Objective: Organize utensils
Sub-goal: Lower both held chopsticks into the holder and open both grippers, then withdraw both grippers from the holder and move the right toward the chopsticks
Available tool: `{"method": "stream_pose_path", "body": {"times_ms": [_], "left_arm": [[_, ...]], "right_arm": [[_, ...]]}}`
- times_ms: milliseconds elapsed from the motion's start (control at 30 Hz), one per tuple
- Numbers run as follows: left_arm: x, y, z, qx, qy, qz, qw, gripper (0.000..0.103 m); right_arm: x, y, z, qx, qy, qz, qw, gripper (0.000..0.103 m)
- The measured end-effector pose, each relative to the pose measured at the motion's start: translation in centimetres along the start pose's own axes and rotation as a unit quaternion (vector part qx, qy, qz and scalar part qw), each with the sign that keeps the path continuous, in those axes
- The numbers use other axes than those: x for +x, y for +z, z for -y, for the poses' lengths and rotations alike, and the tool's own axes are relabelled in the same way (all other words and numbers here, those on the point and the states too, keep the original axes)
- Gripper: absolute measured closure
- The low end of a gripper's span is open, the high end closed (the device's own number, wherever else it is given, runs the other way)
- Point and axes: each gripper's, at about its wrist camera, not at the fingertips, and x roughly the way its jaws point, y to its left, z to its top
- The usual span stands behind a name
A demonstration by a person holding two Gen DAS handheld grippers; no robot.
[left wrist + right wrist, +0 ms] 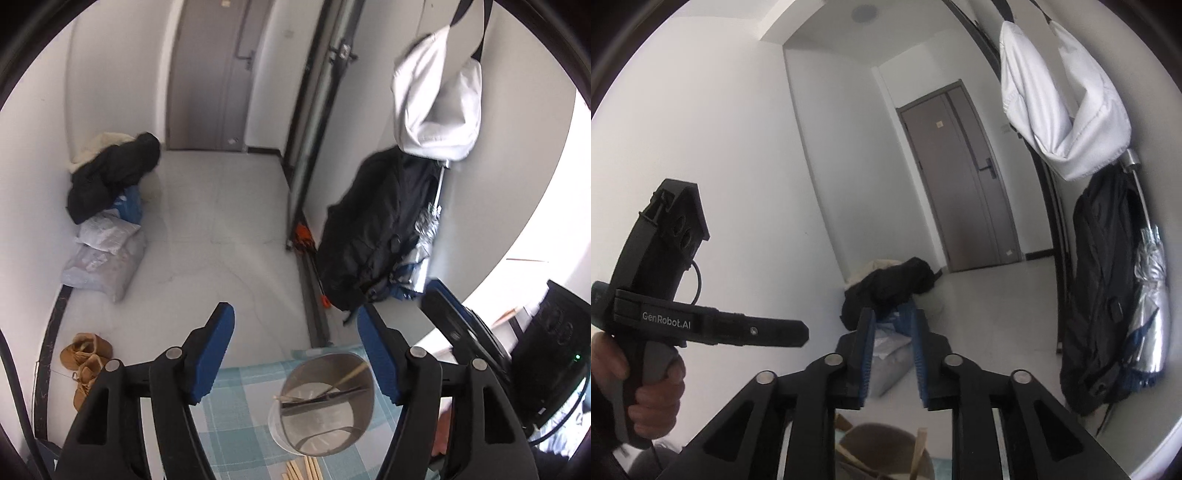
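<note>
Chopsticks [303, 469]: a few light wooden ones lie loose on the blue-check cloth [236, 417], just nearer the camera than the steel utensil holder [323, 402], at the bottom edge of the left wrist view. Only their far ends show; long axes run roughly near-to-far, ends pointing toward the holder, fanned a bit.

Left gripper [295, 354] hangs over the cloth w/ jaws wide, nothing between the blue pads. The holder's mouth sits between and below the two fingers, closer to the right finger; not touching either.

Holder: round, shiny, w/ a divider bar across the inside, tipped so its mouth faces the camera. Inside, one chopstick [347, 376] leans across the divider, long axis diagonal, upper end at the far right rim, lower end toward the near left rim.

Right gripper [890, 354]: jaws narrow, a small gap, pads empty. In the right wrist view the holder [882, 454] shows low between the gripper arms, below the fingers, w/ pale stick ends in it; blurred.

Left of the holder in that view, a hand [646, 387] grips the left tool's handle.

Beyond the holder: grey floor, a dark jacket pile [110, 173], then a grey door [210, 74].
</note>
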Motion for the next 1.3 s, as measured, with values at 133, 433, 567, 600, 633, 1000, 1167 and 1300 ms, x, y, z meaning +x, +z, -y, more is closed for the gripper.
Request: {"method": "stream_pose_path", "body": {"times_ms": [133,433,567,600,633,1000,1167,1300], "left_arm": [[-1.1,-0.9,-0.7,-0.022,0.019,0.011,0.9995,0.031],[-4.1,-4.3,0.1,-0.025,0.088,0.052,0.9945,0.020],[-5.5,-5.8,0.5,-0.023,0.109,0.080,0.9905,0.014],[-5.7,-6.2,0.5,-0.022,0.112,0.085,0.9898,0.013],[-5.9,-6.7,0.5,-0.021,0.115,0.089,0.9892,0.011],[-4.5,-12.2,-0.3,-0.024,0.119,0.089,0.9886,0.006],[-3.5,-14.2,-1.7,-0.047,0.128,0.075,0.9878,0.006],[-1.7,-15.7,-3.1,-0.060,0.131,0.044,0.9885,0.006]], "right_arm": [[-2.9,-0.2,0.3,0.016,-0.027,-0.005,1.000,0.056],[-8.4,-1.4,-1.5,0.017,-0.059,-0.003,0.998,0.028],[-10.1,-1.6,-2.4,0.016,-0.069,-0.002,0.997,0.022],[-10.3,-1.7,-2.6,0.016,-0.071,-0.002,0.997,0.021],[-10.7,-1.9,-2.8,0.018,-0.074,-0.003,0.997,0.020],[-11.0,-6.7,-4.2,0.019,-0.106,-0.086,0.990,0.019],[-9.9,-9.6,-4.1,0.020,-0.124,-0.147,0.981,0.019],[-7.2,-12.8,-3.3,0.021,-0.129,-0.249,0.960,0.022]]}}
